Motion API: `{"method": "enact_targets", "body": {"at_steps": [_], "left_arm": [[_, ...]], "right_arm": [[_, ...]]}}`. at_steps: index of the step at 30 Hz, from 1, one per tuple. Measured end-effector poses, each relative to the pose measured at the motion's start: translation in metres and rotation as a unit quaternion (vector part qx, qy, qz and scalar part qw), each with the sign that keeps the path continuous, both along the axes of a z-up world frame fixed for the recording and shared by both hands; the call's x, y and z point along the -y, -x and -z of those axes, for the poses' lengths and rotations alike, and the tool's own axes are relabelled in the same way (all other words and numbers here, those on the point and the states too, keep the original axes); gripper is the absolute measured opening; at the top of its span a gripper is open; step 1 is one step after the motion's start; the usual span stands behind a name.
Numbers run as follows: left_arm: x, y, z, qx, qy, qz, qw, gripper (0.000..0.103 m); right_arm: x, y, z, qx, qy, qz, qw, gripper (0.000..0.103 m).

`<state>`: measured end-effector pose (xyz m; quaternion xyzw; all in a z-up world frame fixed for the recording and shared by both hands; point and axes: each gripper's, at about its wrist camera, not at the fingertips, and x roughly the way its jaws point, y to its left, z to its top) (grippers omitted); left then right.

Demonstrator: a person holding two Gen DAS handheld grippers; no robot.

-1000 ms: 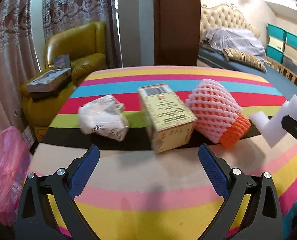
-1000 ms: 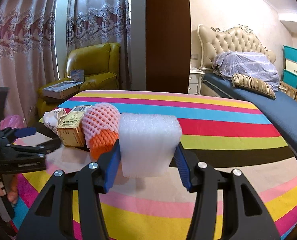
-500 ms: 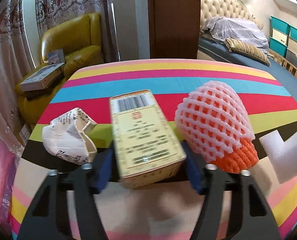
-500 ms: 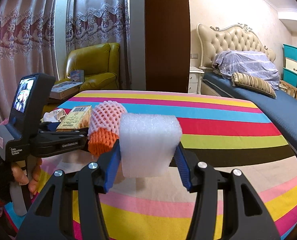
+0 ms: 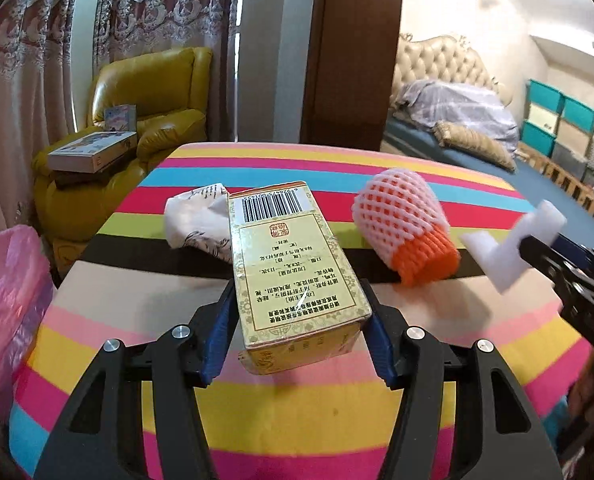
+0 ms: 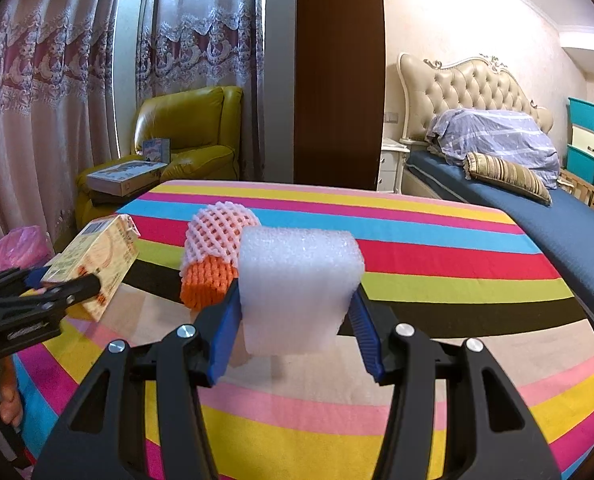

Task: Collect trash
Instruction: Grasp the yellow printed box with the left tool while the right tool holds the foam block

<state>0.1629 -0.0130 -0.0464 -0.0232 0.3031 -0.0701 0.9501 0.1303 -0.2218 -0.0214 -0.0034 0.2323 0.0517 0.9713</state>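
My left gripper (image 5: pixel 299 332) is shut on a yellow cardboard box (image 5: pixel 293 272) with a barcode and holds it tilted above the striped table; the box also shows in the right wrist view (image 6: pixel 97 264). My right gripper (image 6: pixel 295 328) is shut on a white foam block (image 6: pixel 299 288), seen from the left wrist view (image 5: pixel 513 244) at the right. An orange and white foam fruit net (image 5: pixel 407 228) lies on the table between them. A crumpled white paper wrapper (image 5: pixel 199 220) lies behind the box.
The striped tablecloth (image 5: pixel 297 420) covers the table. A pink plastic bag (image 5: pixel 9 300) hangs off the table's left side. A yellow armchair (image 5: pixel 137 120) with boxes stands behind left. A bed (image 6: pixel 537 200) lies to the right.
My left gripper moved forward, closed on the yellow box and lifted it off the table, tilting it. My right gripper kept holding the foam block nearly still.
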Motion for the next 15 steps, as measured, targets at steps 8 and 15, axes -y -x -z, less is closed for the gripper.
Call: {"method": "enact_targets", "body": {"at_steps": [8, 15], "left_arm": [[-0.009, 0.041, -0.005, 0.037, -0.034, 0.000, 0.9987, 0.055], [-0.019, 0.062, -0.001, 0.047, -0.055, -0.003, 0.9974, 0.055]], "right_arm": [[-0.018, 0.024, -0.007, 0.010, -0.008, -0.045, 0.999, 0.051], [-0.040, 0.041, -0.007, 0.010, -0.003, -0.080, 0.997, 0.051]]}}
